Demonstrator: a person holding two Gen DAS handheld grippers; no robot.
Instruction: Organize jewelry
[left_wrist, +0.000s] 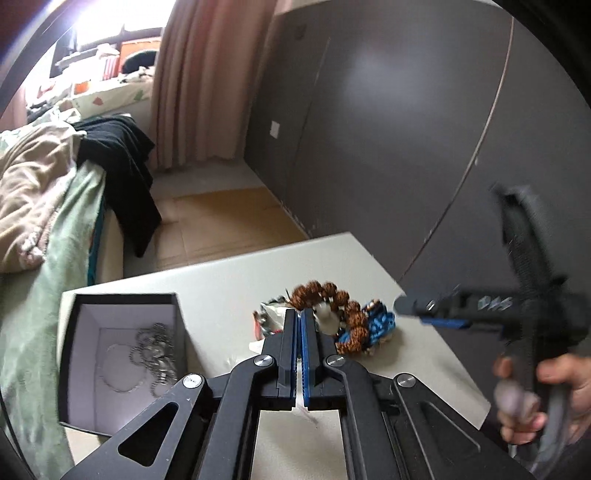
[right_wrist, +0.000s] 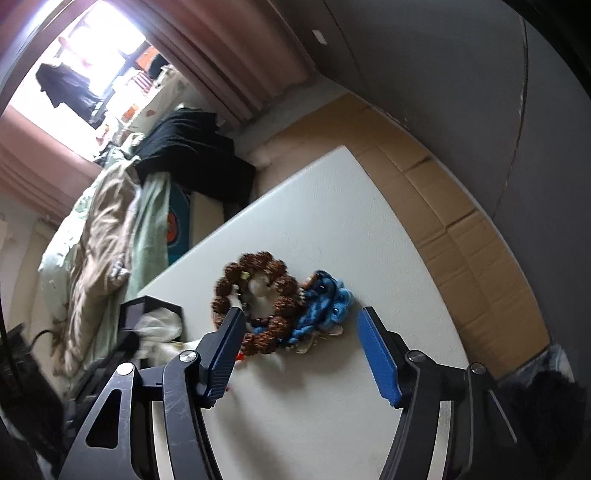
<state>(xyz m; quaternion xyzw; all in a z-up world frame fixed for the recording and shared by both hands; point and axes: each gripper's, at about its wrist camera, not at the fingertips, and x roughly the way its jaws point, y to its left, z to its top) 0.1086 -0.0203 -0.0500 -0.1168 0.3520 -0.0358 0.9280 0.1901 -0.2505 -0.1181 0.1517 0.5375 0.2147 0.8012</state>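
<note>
A brown bead bracelet (left_wrist: 314, 290) (right_wrist: 266, 264) lies on a white table (left_wrist: 221, 288) (right_wrist: 332, 221), tangled with a blue beaded piece (left_wrist: 380, 325) (right_wrist: 328, 295). My left gripper (left_wrist: 300, 315) is shut, raised above the pile's left side. A crumpled clear plastic packet (left_wrist: 269, 315) (right_wrist: 162, 323) appears pinched at its tips. My right gripper (right_wrist: 300, 314) (left_wrist: 410, 312) is open, its fingers straddling the bracelet pile without touching it. An open black box (left_wrist: 122, 299) (right_wrist: 147, 302) on the left holds silver chains (left_wrist: 155, 354).
A bed with beige and green blankets (left_wrist: 44, 206) and a black garment (left_wrist: 122, 158) lies to the left of the table. Flattened cardboard (left_wrist: 221, 218) covers the floor beside a dark wardrobe (left_wrist: 388, 129). A hand (left_wrist: 554, 387) holds the right gripper's handle.
</note>
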